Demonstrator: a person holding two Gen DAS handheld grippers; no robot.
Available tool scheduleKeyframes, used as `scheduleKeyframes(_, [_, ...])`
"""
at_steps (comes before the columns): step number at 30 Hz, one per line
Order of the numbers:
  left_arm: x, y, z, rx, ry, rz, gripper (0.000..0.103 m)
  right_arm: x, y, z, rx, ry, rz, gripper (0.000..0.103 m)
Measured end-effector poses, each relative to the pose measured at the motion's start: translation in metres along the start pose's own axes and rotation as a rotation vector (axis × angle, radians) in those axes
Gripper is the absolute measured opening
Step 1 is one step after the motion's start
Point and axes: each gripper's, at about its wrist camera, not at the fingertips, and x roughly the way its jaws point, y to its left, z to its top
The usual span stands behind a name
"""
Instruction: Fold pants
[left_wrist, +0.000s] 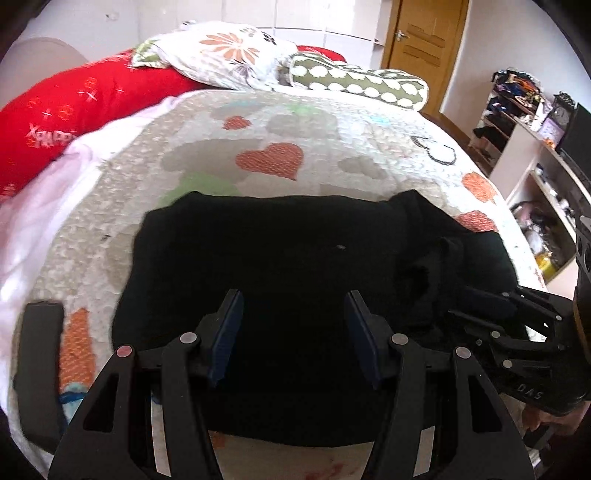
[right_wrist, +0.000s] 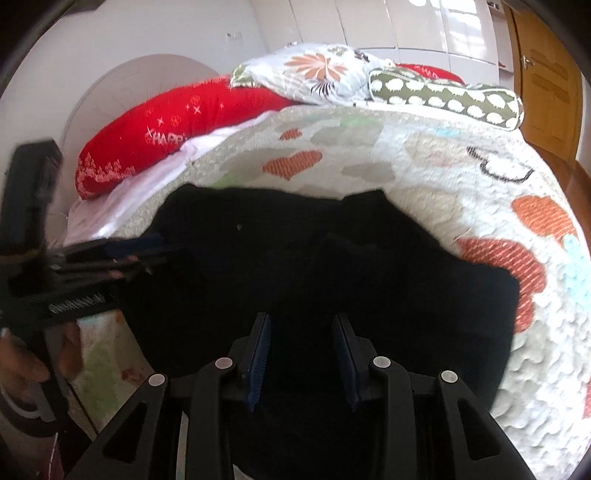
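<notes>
The left gripper (left_wrist: 293, 332) pointed toward twelve o'clock, low over the black pants (left_wrist: 280, 258), with its two blue-padded fingers (left_wrist: 227, 336) wide apart and only black cloth showing between them; whether they touched the cloth could not be told. The right gripper (right_wrist: 301, 354) pointed the same way, also low over the pants (right_wrist: 332, 266), and its fingers (right_wrist: 260, 354) stood apart with a narrower gap and nothing clamped. In the left wrist view the right gripper (left_wrist: 491, 306) came in from three o'clock, lying nearly flat with its tips over the right part of the garment. In the right wrist view the left gripper (right_wrist: 147, 251) entered from nine o'clock, blurred, with a bare hand (right_wrist: 22, 362) under it. The pants lay on the heart-patterned quilt (left_wrist: 258, 147), in the near half of the bed, as a broad dark block with a fairly straight far edge. A bunched, wrinkled bulge rose at about two o'clock of the block. Behind, at twelve o'clock, lay a red pillow (left_wrist: 74, 107), a flowered pillow (left_wrist: 229, 51) and a green dotted bolster (left_wrist: 358, 85).
</notes>
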Motion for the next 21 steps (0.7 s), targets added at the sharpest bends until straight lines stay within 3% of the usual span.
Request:
scheduleKeyframes(16, [-0.016,0.031,-0.013,-0.06,-0.039,0.06,0.057,-0.01,0.026,0.033,-0.04,-0.038,0.041,0.034])
scheduleKeyframes(21, [-0.021,0.044,-0.02,-0.088,-0.047,0.101,0.057,0.004,0.035,0.043,-0.04,-0.017,0.082,0.042])
